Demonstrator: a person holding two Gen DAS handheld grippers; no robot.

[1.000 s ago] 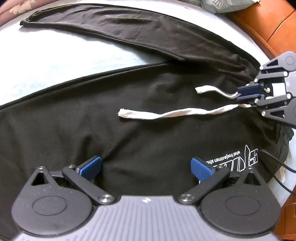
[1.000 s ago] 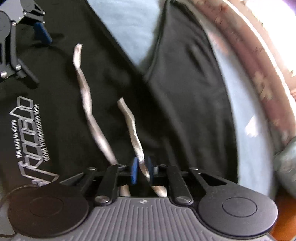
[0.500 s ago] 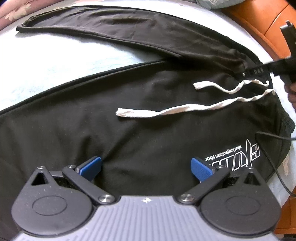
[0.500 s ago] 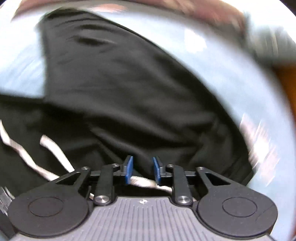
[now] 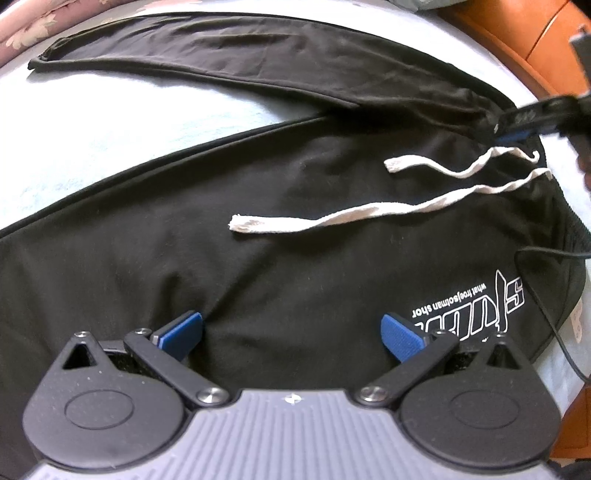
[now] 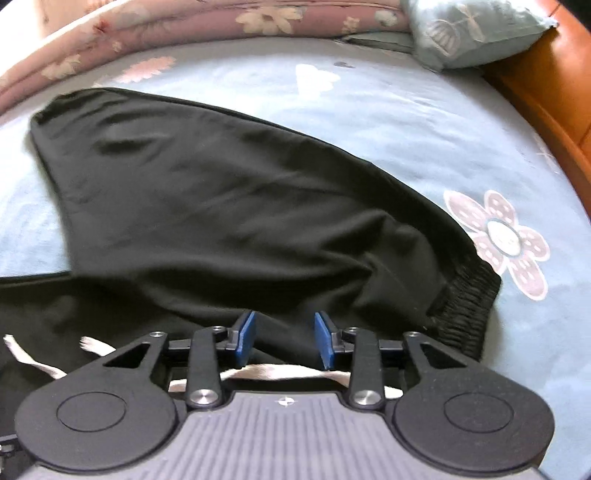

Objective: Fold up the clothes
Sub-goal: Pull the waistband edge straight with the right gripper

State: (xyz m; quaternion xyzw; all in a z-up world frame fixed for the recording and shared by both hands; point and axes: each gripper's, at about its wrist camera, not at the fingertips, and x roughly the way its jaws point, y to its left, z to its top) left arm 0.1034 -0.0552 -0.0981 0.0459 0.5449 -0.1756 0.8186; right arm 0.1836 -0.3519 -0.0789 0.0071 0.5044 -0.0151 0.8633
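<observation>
Black sweatpants (image 5: pixel 295 229) lie spread on the bed, waist to the right, with a white logo (image 5: pixel 476 299) and two white drawstrings (image 5: pixel 332 221) loose on the fabric. My left gripper (image 5: pixel 291 334) hovers open over the near leg with nothing between its blue pads. In the left wrist view my right gripper (image 5: pixel 511 133) shows blurred at the waistband's far end. In the right wrist view the right gripper (image 6: pixel 285 339) points down at the pants (image 6: pixel 240 206) near the elastic waistband (image 6: pixel 465 295). Its jaws are opening and the pads press on nothing. A drawstring (image 6: pixel 288 371) lies beneath them.
The pale blue flowered sheet (image 6: pixel 406 122) surrounds the pants. A green pillow (image 6: pixel 472 29) and a pink floral quilt (image 6: pixel 184 22) lie at the far edge. An orange wooden bed frame (image 6: pixel 546 92) runs along the right. A thin black cable (image 5: pixel 546 295) crosses the waist corner.
My right gripper let go of the drawstring, rolled round and shifted along the waistband toward the far leg while its jaws widened. The left gripper stayed still and open.
</observation>
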